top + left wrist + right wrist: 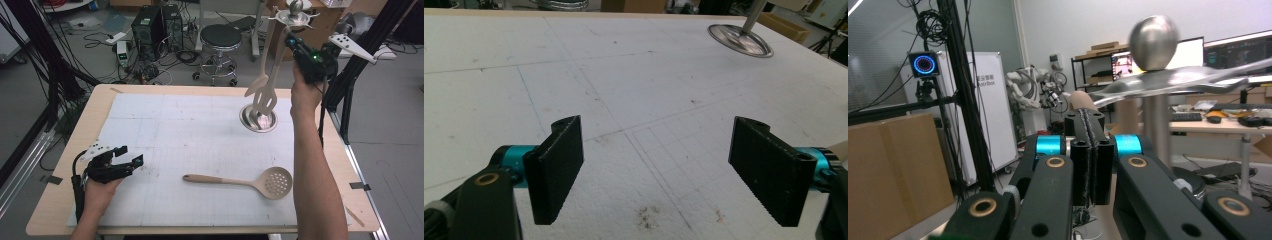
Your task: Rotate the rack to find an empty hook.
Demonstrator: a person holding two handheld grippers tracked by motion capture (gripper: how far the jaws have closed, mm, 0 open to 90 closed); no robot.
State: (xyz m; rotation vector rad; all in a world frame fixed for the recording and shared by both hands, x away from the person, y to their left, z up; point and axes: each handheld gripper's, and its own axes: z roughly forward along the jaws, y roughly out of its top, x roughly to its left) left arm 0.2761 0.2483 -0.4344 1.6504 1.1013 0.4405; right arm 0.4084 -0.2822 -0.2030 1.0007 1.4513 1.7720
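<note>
Two claws work over a pale wooden tabletop (60, 200) covered by a white gridded foam sheet (190, 135). The landmark is a tall steel utensil stand: its round base (258, 118) sits on the sheet at the far right, and its pole rises to a flat hanger disc topped by a steel ball (296, 7).

The right claw (291, 44) is raised high, just beside the top of that stand. Its black jaws are clenched on the handle end of a beige slotted spatula (263, 85), whose handle slants up toward the hanger disc while its forked, slotted head hangs right above the base. From the right gripper view, the closed right claw (1091, 150) pinches the beige handle tip (1082, 101), with the ball (1153, 42) and disc close behind and above it.

A beige perforated skimmer spoon (245, 181) lies flat on the sheet, nearer the person than the stand's base and well apart from it, bowl to the right.

The left claw (131, 156) rests low on the sheet, far left of the stand and nearer the person, with its jaws released and spread wide with nothing between them. In its own view the left claw (656, 170) looks across bare foam toward the stand's base (740, 41).
</note>
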